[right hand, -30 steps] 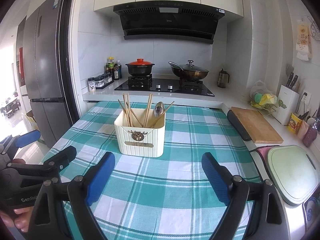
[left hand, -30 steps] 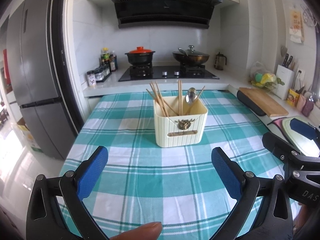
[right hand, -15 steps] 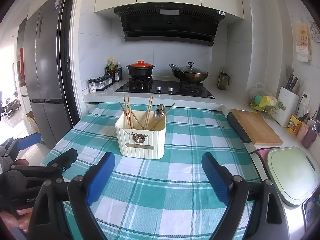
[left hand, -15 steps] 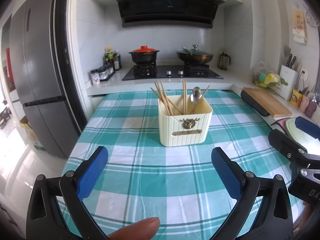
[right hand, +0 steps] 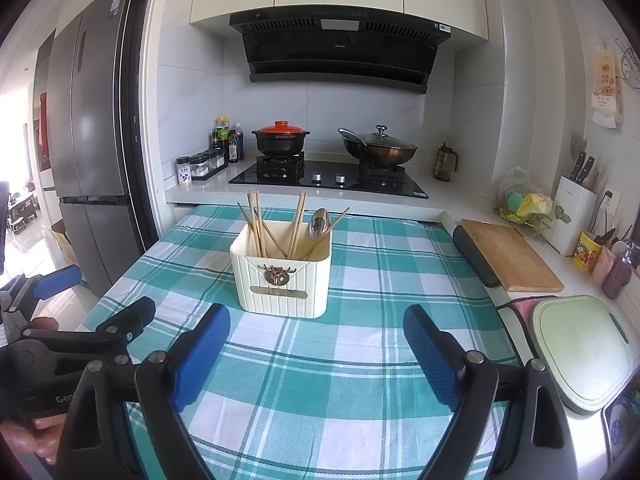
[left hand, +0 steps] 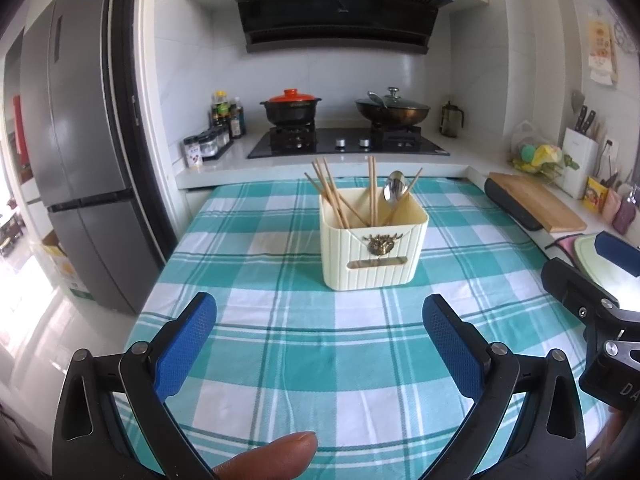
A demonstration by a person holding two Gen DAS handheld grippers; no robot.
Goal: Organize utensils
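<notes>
Utensil holder centred on checked tablecloth.
Left gripper and right gripper were held spread wide and empty, near the holder.

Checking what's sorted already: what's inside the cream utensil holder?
In the cream holder: wooden chopsticks and one metal spoon, standing up and leaning. Their lower ends and the holder's bottom are hidden by its walls.

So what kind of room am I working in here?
A home kitchen, by the look of it: a gas hob under a range hood, a tall fridge, and a knife block on the counter.
</notes>
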